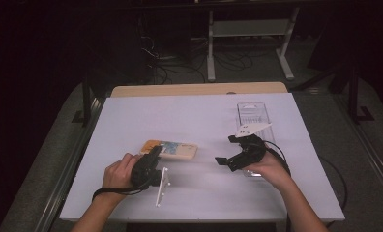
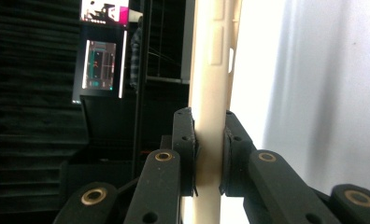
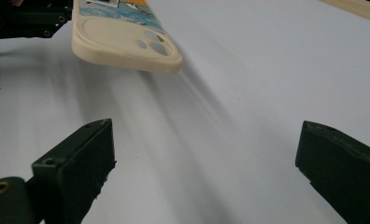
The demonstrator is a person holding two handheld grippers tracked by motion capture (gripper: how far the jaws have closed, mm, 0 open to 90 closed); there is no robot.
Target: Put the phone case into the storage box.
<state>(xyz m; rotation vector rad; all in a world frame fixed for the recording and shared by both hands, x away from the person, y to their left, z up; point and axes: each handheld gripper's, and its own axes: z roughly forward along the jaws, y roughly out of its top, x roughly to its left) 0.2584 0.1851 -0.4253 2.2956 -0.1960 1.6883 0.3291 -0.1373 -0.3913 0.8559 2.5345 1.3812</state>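
Fingers (image 2: 185,154) of the left gripper (image 1: 150,166) were clamped on the edge of a cream phone case (image 1: 172,149), one pad pressed to each side of its rim. In the right gripper view the case (image 3: 122,42) hung clear of the white surface (image 1: 194,121), a shadow beneath it, its camera cut-outs and printed back turned up. From the middle of the surface the case sat at about seven o'clock, the left hand (image 1: 118,175) behind it

Fingers (image 3: 80,158) of the right gripper (image 1: 240,152) stood wide apart with nothing between them, aimed toward the case from about four o'clock. Past that hand, at about two o'clock, a clear plastic box (image 1: 253,116) lay on the surface

Judging by this, the pick-up looked done: the case was gripped and lifted. What seemed left was either a handover to the open right gripper or carrying the case across to the box, and then letting it go
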